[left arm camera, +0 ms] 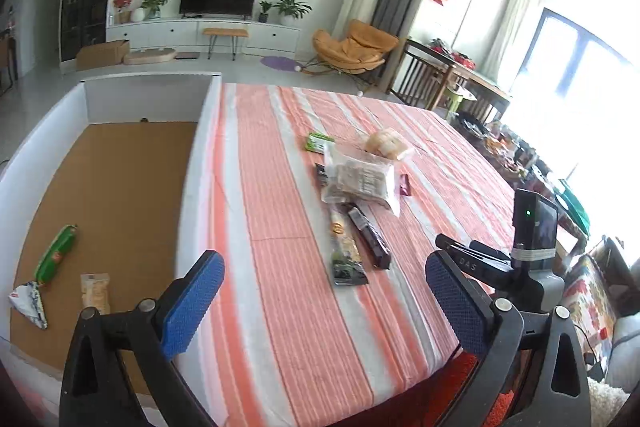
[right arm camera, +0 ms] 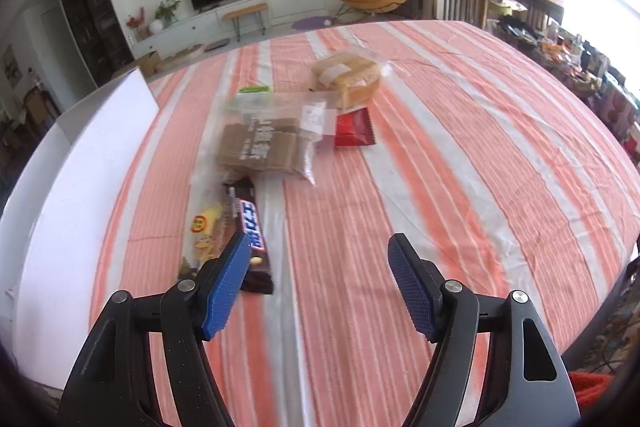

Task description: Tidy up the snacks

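Both grippers, left (left arm camera: 324,291) and right (right arm camera: 320,283), hang wide open and empty over the table (right arm camera: 460,147), probably since the box (left arm camera: 100,167) only holds three snacks and the pile (left arm camera: 360,179) is waiting.

In the left wrist view, an open box (left arm camera: 120,155) is set at the left of the frame, against the left edge of the worktop (left arm camera: 280,307). Three packets are seen inside it at lower left: a long packet (left arm camera: 56,254), a small packet (left arm camera: 95,291) just right of it, and a folded wrapper (left arm camera: 30,303) below. A cluster of snacks is gathered at frame centre, with a large bag (left arm camera: 360,181) in the middle, a bread pack (left arm camera: 387,143) behind it and two long bars (left arm camera: 356,243) in front.
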`<state>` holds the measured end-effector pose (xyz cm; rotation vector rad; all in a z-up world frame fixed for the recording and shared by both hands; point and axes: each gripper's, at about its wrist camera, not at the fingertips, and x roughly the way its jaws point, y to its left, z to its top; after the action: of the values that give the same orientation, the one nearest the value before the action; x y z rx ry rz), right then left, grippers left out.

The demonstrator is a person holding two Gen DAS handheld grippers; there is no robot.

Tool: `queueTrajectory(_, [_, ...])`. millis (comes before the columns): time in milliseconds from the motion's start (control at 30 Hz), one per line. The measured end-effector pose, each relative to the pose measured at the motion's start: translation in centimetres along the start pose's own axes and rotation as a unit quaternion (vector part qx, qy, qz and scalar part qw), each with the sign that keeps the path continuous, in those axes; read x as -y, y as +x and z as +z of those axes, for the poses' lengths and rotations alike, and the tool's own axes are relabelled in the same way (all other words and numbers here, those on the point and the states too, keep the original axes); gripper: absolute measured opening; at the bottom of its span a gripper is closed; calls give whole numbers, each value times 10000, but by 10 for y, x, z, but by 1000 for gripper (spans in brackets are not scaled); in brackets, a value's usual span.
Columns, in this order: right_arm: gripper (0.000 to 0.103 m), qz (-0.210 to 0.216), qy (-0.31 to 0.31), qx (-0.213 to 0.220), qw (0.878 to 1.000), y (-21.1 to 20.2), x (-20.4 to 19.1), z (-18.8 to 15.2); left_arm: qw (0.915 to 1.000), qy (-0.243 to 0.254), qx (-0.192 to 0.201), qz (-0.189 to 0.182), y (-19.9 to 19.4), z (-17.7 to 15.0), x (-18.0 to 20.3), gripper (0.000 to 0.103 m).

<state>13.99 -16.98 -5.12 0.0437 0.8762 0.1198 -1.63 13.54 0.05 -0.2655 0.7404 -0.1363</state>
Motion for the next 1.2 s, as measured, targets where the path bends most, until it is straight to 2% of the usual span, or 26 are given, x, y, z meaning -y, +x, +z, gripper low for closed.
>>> queueTrajectory(67, [74,-404,104,-49,9991,7,25,-3,9985,285,-323,-332,26,-5,37,100])
queueTrajectory(100, [74,-544,143,-75,9984,11,34,-2,9975,418,-427,-373,38,-9,50,100])
queueTrajectory(233, [74,-843,170,-89,9963,15,57,-6,9943,823,-673,-80,84,-25,80,100])
queueTrajectory(433, [75,-731,389,-221,9963,25,68,-10,9919,909,-659,598,125,-40,66,100])
queueTrajectory(567, [80,-680,324,-216,9969,27,66,-11,9904,894,-697,788,144,-46,56,100])
queueTrajectory(667, [86,-667,246,-240,9972,29,64,-11,9877,1057,-697,917,151,-49,52,100])
queueTrajectory(900, [88,-670,227,-240,9972,29,64,-13,9907,754,-810,794,161,-48,38,100])
queueTrajectory(1033, [88,-672,226,-240,9972,29,64,-13,9943,444,-762,599,159,-46,27,100])
queueTrajectory(1200, [90,-687,223,-235,9971,29,63,-12,9940,470,-755,632,158,-47,29,100])
